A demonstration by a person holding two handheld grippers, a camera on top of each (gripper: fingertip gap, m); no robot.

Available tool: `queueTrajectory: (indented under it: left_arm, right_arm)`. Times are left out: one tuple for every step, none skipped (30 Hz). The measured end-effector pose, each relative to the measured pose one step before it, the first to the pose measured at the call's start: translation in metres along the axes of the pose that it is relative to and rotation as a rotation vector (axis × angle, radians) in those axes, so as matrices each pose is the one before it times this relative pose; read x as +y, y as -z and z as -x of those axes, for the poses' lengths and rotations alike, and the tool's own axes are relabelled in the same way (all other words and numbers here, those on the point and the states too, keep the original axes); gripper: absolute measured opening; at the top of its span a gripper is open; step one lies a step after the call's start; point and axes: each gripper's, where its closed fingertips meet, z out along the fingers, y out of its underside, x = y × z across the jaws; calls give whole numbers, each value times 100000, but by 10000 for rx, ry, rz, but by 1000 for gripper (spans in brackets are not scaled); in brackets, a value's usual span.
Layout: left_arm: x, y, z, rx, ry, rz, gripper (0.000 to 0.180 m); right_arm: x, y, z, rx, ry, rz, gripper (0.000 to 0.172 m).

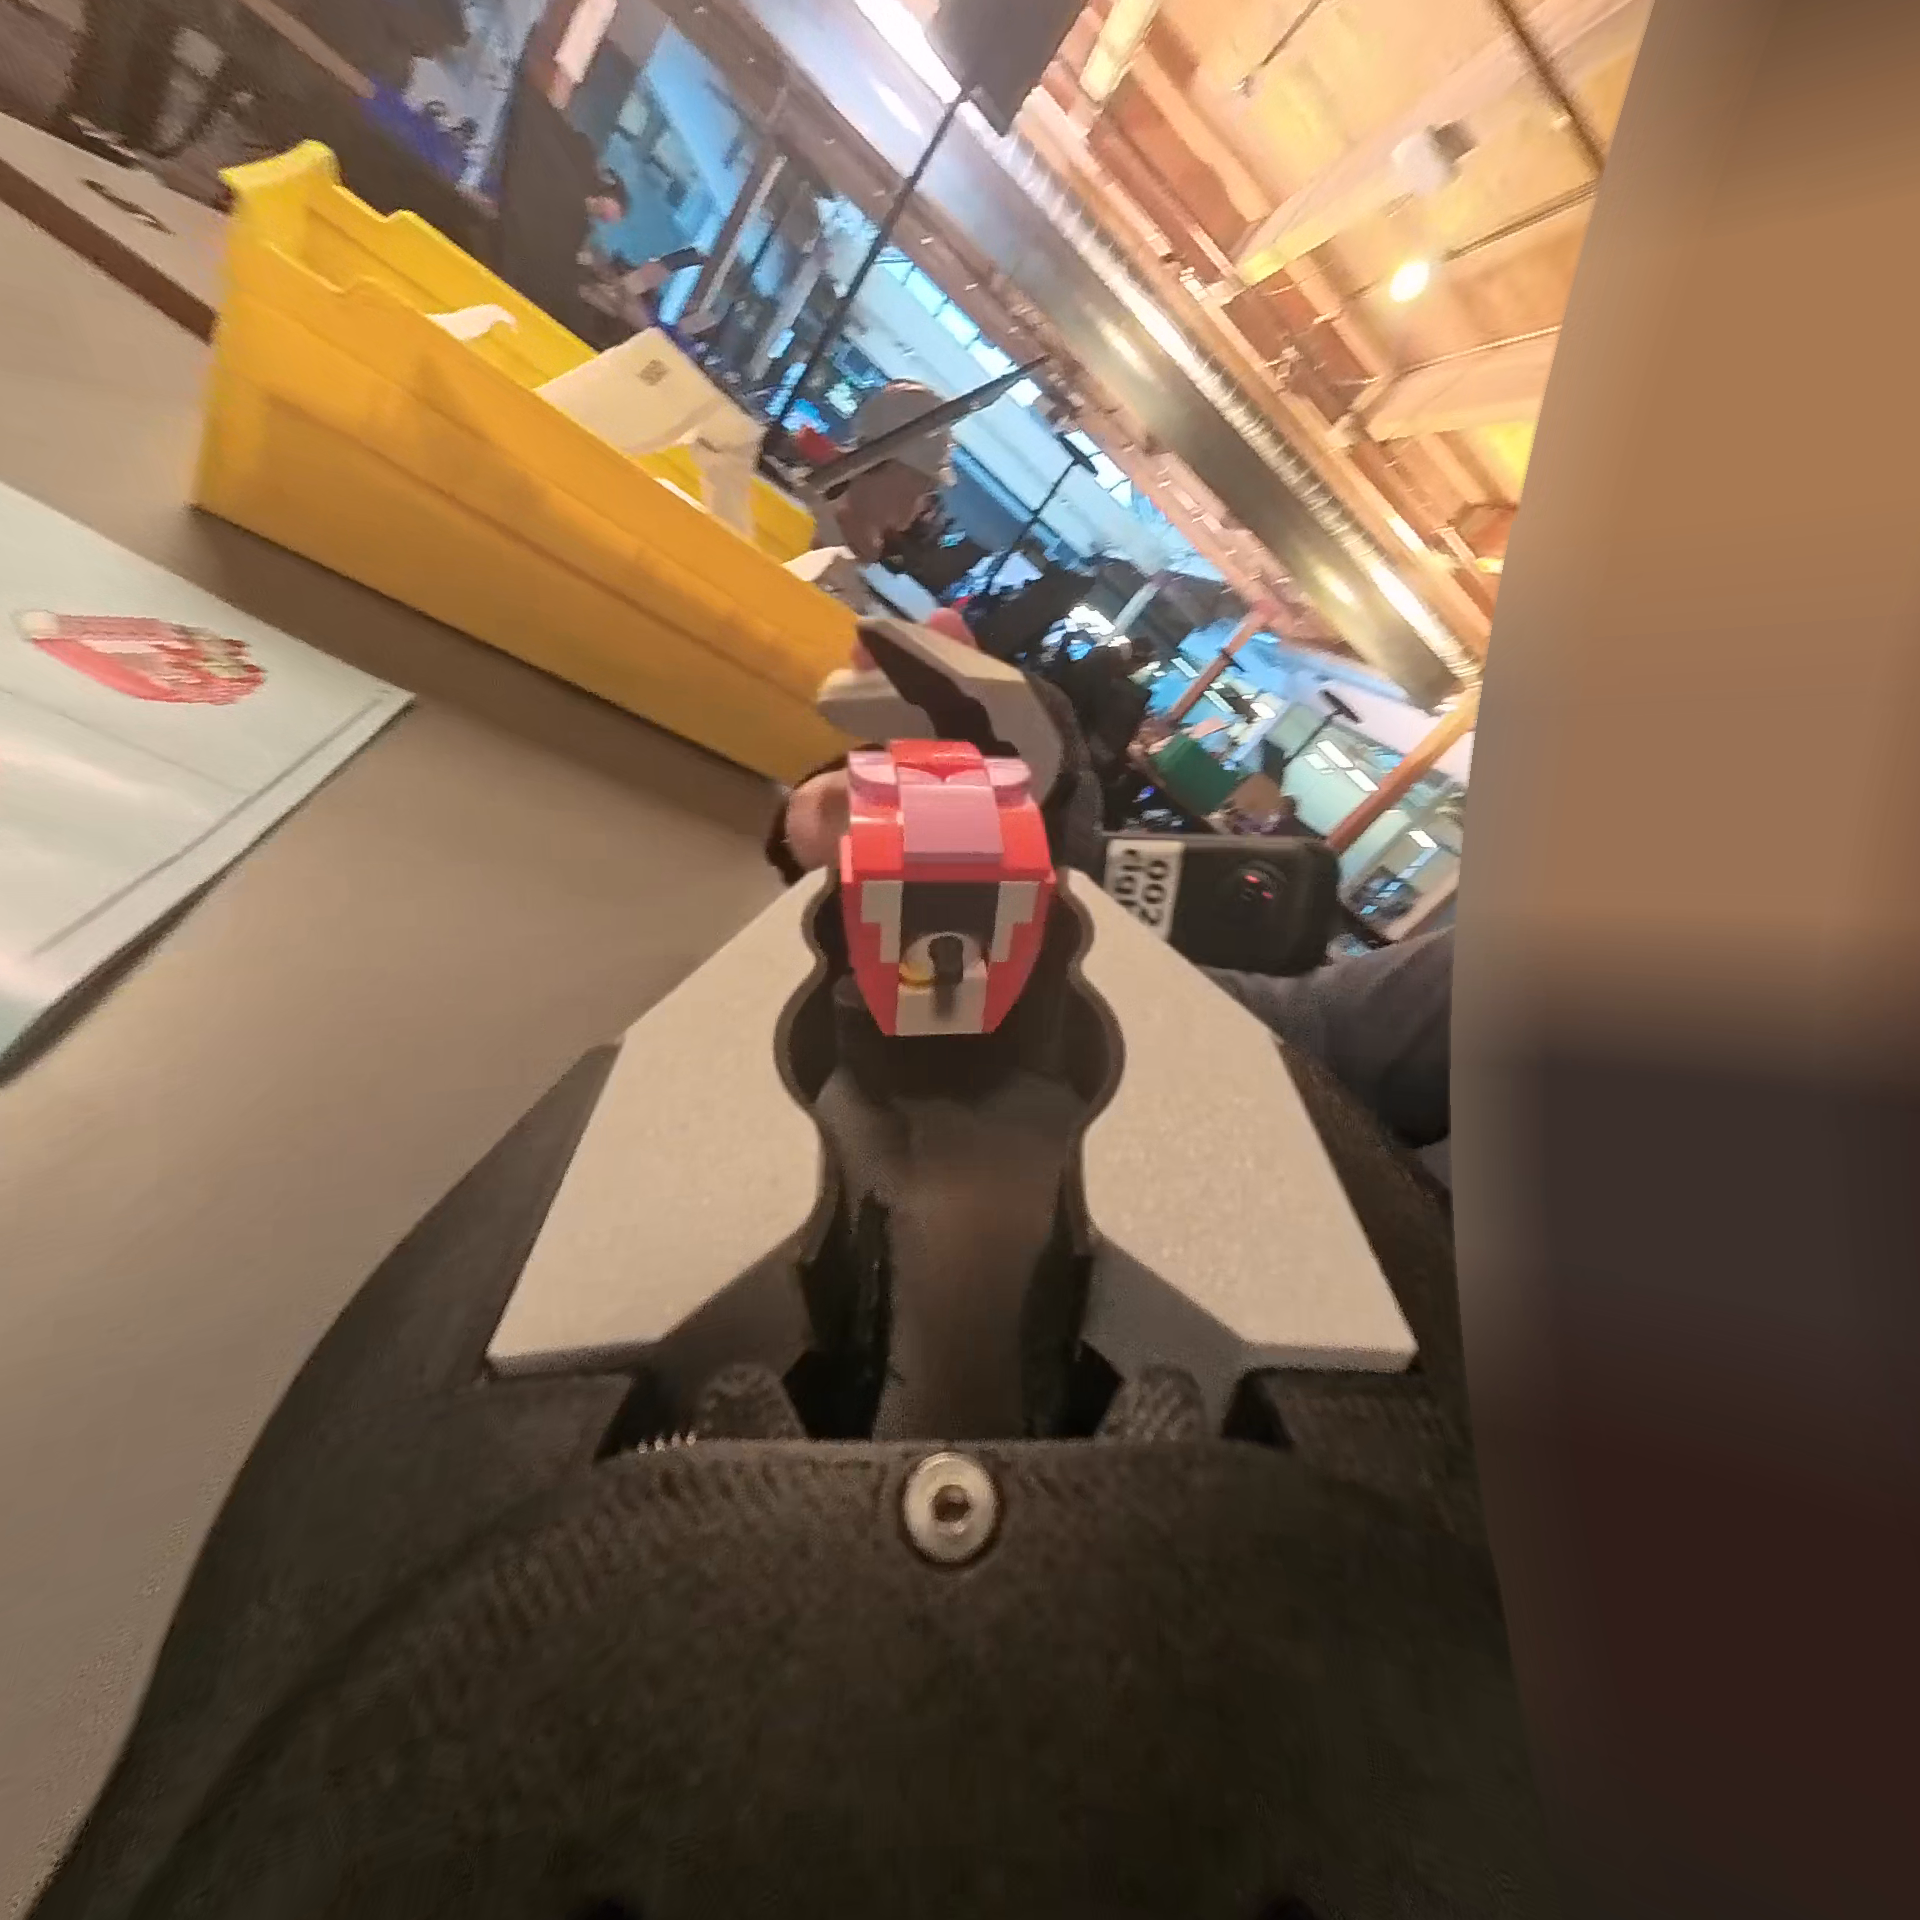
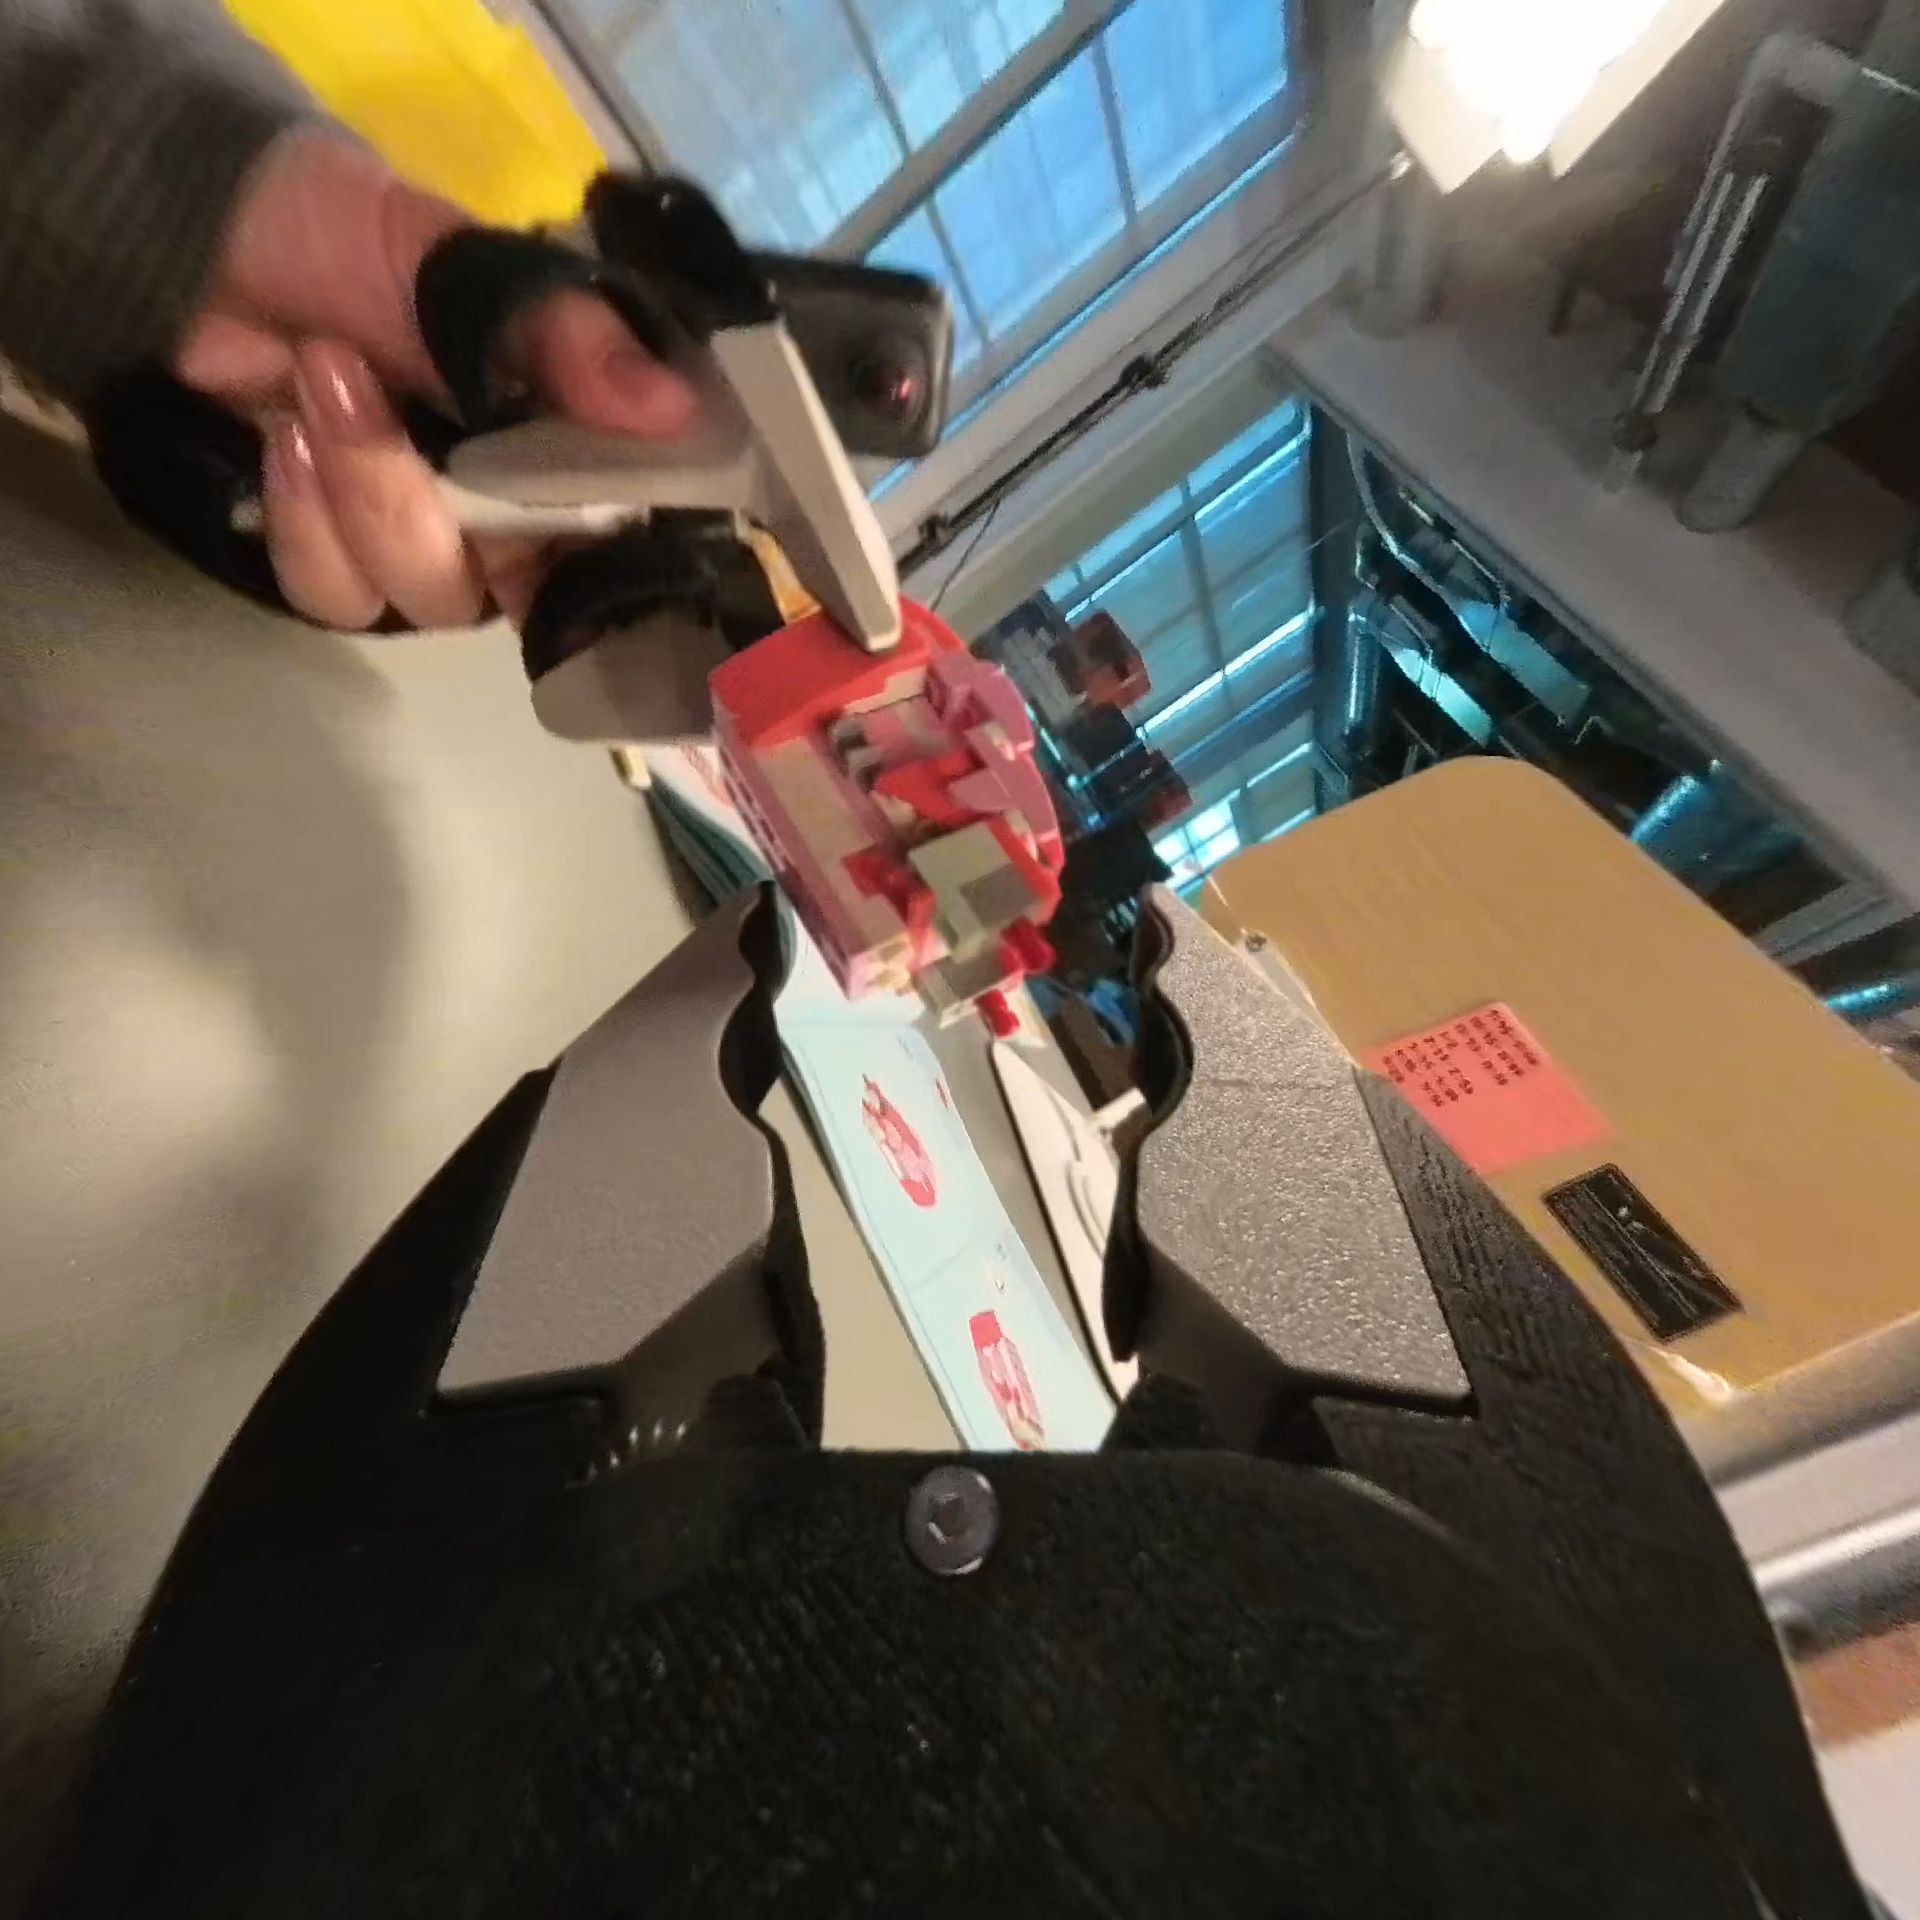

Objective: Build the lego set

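The room is a large, busy hall with tall blue-lit windows (image 2: 1039,156), exposed ceiling beams and hanging lamps; people stand in the far background, too blurred to detail. My landmark is the red and pink brick model (image 1: 948,883), raised above the grey-beige surface (image 1: 312,1039).

Left of the model and farther back on the surface stands a yellow bin (image 1: 436,457), holding white paper or plastic packets (image 1: 644,400); what else it holds I cannot tell. Right of the model, in the right wrist view, lies a tan cardboard box (image 2: 1558,987) bearing a pink label (image 2: 1475,1081) and a black label (image 2: 1642,1247); I do not record their wording. Below and left of the model lies a pale blue printed sheet (image 1: 156,748) showing a picture of a red brick build (image 1: 135,655).

My left claw (image 1: 940,951) pinches the model at its sides, grey fingers pressed against it, one red, white and black face toward the camera. My right claw (image 2: 951,935) is spread wide, just short of the model's underside, its fingers clear of it. A small camera (image 1: 1236,899) with a white tag sits on the right claw, just right of the model in the left wrist view.
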Motion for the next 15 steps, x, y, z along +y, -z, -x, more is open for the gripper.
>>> queueTrajectory:
  left_arm:
    - [-11, -73, -482, 362, 108, -13, 38]
    - [-22, -64, -390, 299, 112, -33, 38]
    - [13, -54, -251, 227, 121, -20, 38]
    - [77, -44, -121, 152, 118, 26, 38]
    - [107, -31, 55, 24, 67, 34, 38]
    - [140, -36, 141, -49, 37, 70, 38]
    - [195, -34, 100, -34, 23, 123, 38]
    - [177, -65, 21, -6, -8, 119, 38]
    - [129, -62, -19, 6, -17, 81, 38]
    - [131, -76, -16, 16, 6, 82, 38]
    - [131, -46, -2, 17, 11, 79, 38]
    - [-7, 3, 3, 22, 10, -8, 38]
    - [-63, 16, 13, 15, -3, -48, 38]
    - [-62, 33, 22, -5, -58, -59, 38]
    - [-47, 34, 37, -31, -84, -36, 39]
  right_arm:
    - [-402, 206, -243, 34, -138, -253, 66]
    - [-315, 153, -90, -9, -71, -185, 66]
    - [-225, 60, 63, -59, -47, -115, 66]
    - [-179, 1, 195, -114, -21, -86, 66]
    - [-158, -23, 289, -145, 14, -54, 66]
    - [-116, -65, 327, -152, 42, -24, 66]
    - [-57, -84, 349, -157, 60, 6, 65]
    - [-12, -78, 335, -145, 77, 29, 64]
    - [-36, -51, 288, -123, 90, 14, 61]
    - [-16, -16, 163, -57, 95, 15, 56]
    - [-23, 4, 65, -15, 100, 15, 55]
    - [27, -6, -22, 23, 89, 32, 55]
    - [38, -42, -66, 67, 100, 39, 55]
    - [35, -46, -34, 81, 111, 36, 55]
    - [67, -62, -33, 70, 103, 48, 55]
